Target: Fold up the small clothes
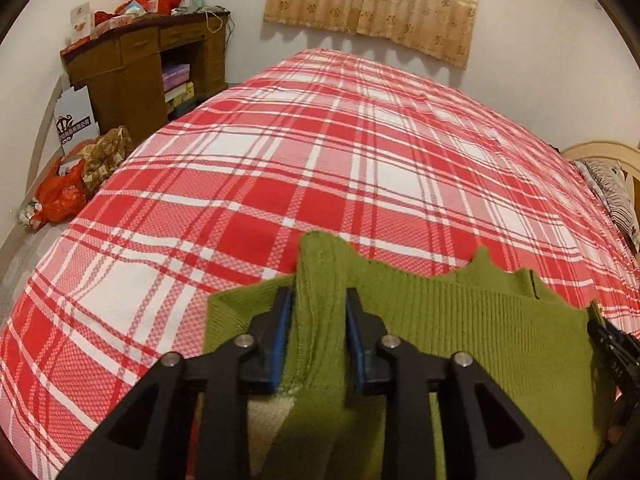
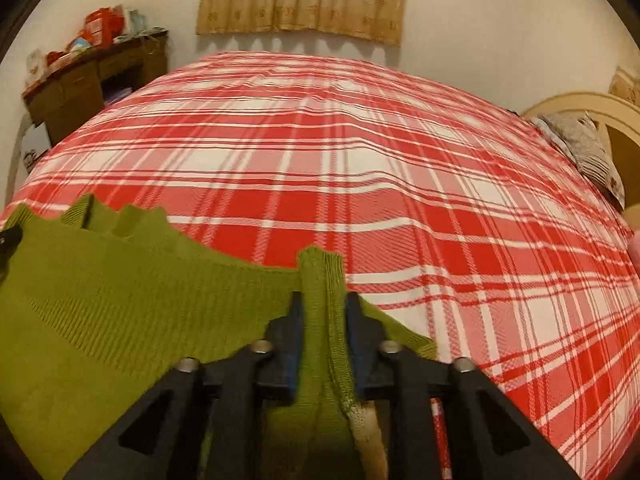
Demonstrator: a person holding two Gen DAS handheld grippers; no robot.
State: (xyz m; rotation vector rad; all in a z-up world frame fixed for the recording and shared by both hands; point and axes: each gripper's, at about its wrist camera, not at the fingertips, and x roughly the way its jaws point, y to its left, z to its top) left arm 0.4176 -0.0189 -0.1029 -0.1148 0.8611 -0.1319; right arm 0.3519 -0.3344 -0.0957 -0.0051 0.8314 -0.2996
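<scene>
On the near side of the red checked bed [image 1: 320,140], a green sweater [image 1: 460,320] lying spread out, with one bunched-up bit of its edge pinched in the left claw [image 1: 318,320] and another in the right claw [image 2: 322,320], pads pressed on the wool from both sides. Soft, light and floppy by the look of it, so likely to sag and stretch if lifted by one spot only. Best to grab two corners of the same edge, well apart, and keep both level so the fold comes out straight.
</scene>
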